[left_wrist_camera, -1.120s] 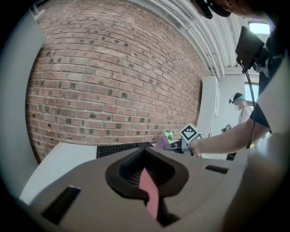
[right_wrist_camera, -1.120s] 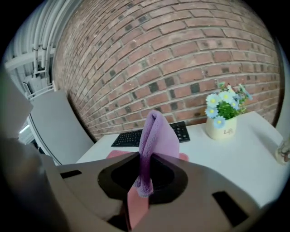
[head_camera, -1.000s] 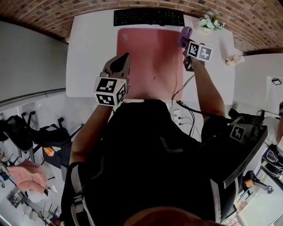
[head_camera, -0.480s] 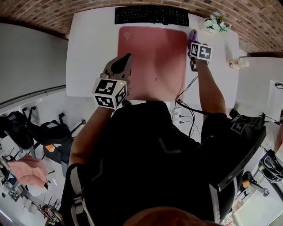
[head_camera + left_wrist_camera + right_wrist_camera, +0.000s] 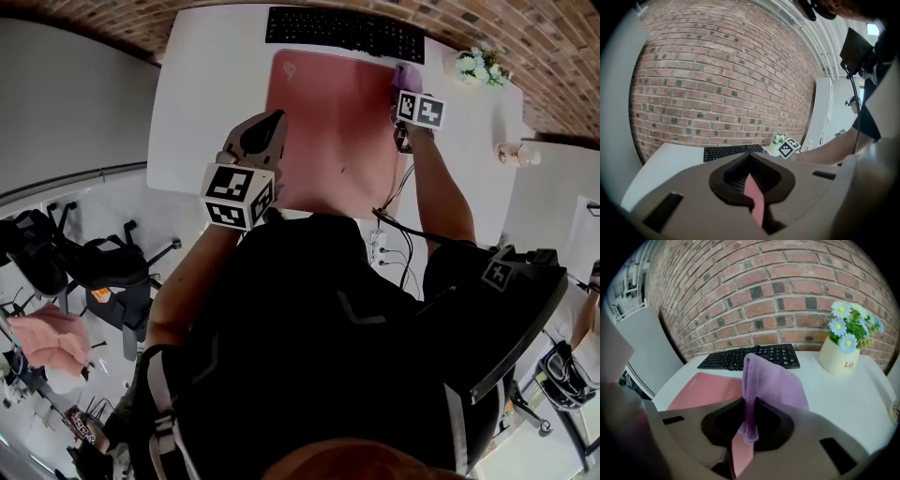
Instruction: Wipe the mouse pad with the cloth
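The pink mouse pad (image 5: 328, 122) lies on the white desk (image 5: 202, 103), in front of a black keyboard (image 5: 342, 33). My right gripper (image 5: 403, 86) hovers at the pad's far right corner, shut on a purple cloth (image 5: 406, 73). In the right gripper view the cloth (image 5: 771, 380) stands up folded between the jaws of that gripper (image 5: 749, 404), with the pad (image 5: 705, 390) to the left. My left gripper (image 5: 267, 127) hangs over the pad's left edge. Its jaws (image 5: 750, 161) are shut with nothing between them; a pink strip of pad shows through the gap.
A cream pot of blue and white flowers (image 5: 843, 355) stands on the desk to the right of the keyboard (image 5: 750, 357). A small pale object (image 5: 520, 155) sits near the desk's right edge. Cables (image 5: 394, 211) hang off the near edge. A brick wall (image 5: 717, 84) backs the desk.
The head view has shifted, so the desk sits a little further right in frame. The right gripper with the cloth stays by the pad's far right corner. The left gripper has hardly moved.
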